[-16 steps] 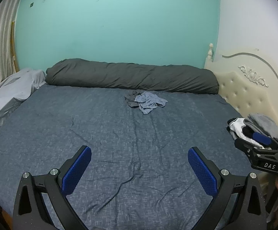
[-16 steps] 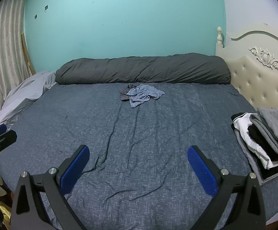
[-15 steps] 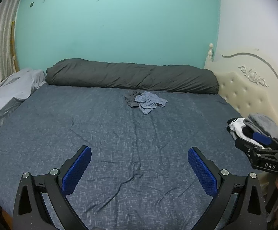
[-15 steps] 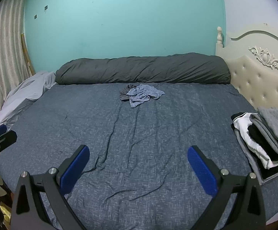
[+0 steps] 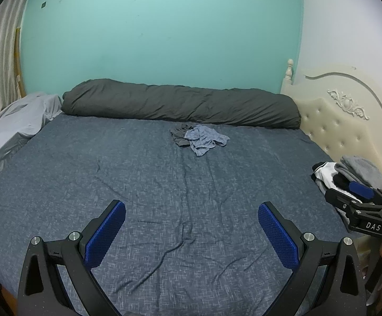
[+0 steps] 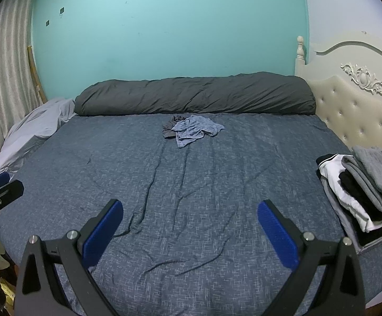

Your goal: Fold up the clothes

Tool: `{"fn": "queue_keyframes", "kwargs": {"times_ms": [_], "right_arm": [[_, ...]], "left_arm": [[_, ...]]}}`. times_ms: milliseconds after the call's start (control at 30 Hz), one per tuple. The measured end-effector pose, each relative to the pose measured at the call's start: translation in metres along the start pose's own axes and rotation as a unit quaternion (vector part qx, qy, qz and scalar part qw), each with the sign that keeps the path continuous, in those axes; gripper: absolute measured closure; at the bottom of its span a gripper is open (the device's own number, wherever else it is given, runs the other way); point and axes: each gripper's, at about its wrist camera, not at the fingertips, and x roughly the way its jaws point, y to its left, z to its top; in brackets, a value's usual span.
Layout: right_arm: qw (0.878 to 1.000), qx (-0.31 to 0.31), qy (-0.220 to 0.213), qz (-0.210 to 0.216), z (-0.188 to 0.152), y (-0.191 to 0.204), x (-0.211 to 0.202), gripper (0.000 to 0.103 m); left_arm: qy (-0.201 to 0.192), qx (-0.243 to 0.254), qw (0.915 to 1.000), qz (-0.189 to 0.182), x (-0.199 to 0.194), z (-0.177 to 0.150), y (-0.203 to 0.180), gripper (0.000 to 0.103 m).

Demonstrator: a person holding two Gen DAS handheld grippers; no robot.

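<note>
A crumpled light blue garment [image 5: 204, 139] lies on a dark grey one [image 5: 180, 134] far across the blue bed, near the rolled duvet. They also show in the right wrist view: the blue garment [image 6: 194, 130] and the grey one [image 6: 169, 129]. A stack of folded clothes [image 6: 364, 187] sits at the bed's right edge, also in the left wrist view [image 5: 348, 173]. My left gripper [image 5: 191, 226] is open and empty above the near bed. My right gripper [image 6: 190, 223] is open and empty too. The right gripper also shows at the left view's right edge [image 5: 359, 197].
A dark grey rolled duvet [image 5: 180, 105] lies along the teal wall. A light grey sheet [image 5: 14, 126] is bunched at the left. A cream padded headboard [image 6: 354, 110] stands at the right. The blue bedsheet [image 6: 191, 179] is wrinkled. Curtains [image 6: 4, 84] hang at the left.
</note>
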Motion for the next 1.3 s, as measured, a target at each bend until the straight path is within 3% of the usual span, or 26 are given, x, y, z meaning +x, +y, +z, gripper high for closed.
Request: {"fn": "queue_keyframes", "kwargs": {"times_ms": [1300], "right_arm": [[1.0,0.0,-0.001,-0.003,0.0074,-0.005,-0.0049,0.0]], "left_arm": [[0.006,0.003,1.0,-0.005,0.0035,0.0067,-0.0018,0.0]]}}
